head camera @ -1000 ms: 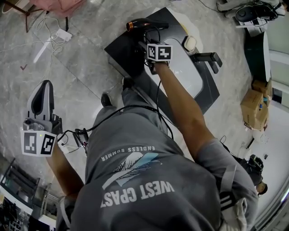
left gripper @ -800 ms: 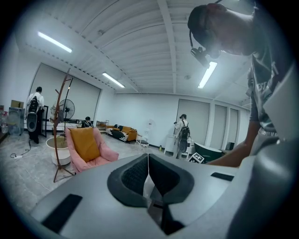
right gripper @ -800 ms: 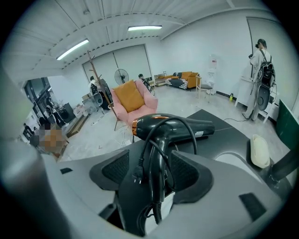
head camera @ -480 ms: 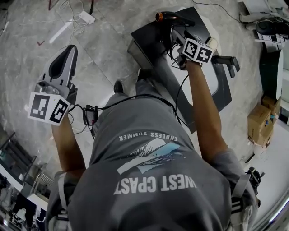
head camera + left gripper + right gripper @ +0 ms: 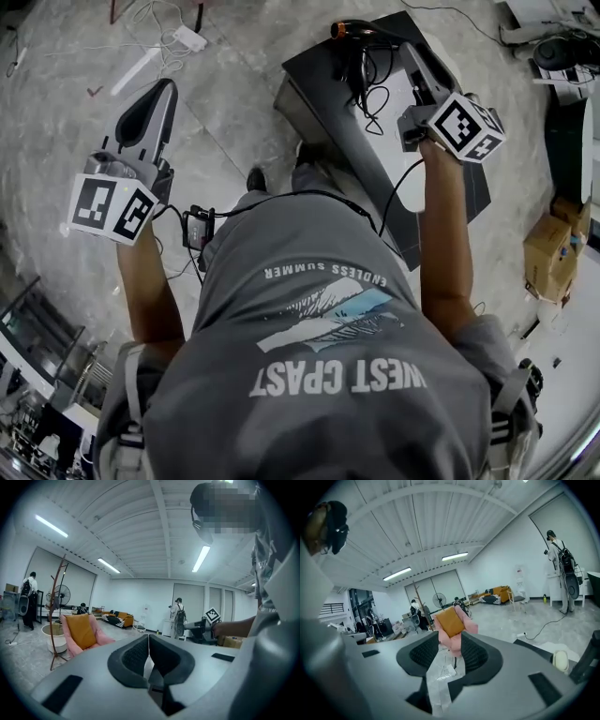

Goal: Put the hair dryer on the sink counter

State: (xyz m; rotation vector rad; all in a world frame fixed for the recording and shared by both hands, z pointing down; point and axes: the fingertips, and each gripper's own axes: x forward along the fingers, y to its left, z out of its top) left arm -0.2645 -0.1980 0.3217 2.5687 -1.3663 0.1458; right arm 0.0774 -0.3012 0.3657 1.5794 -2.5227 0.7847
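right claw (image 5: 450, 645), just closing, stands apart and empty; left claw (image 5: 148, 641) pressed together.

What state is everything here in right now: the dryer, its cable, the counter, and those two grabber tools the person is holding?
Black hair dryer with orange nozzle: lying on the black sink counter, not held.
Black cord: loose, looped on the counter.
Left gripper: jaws shut, empty.
Right gripper: jaws apart, just been closing, nothing between them.

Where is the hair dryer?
In the head view the hair dryer lies near the top, on the dark sink counter, its cord trailing beside it.
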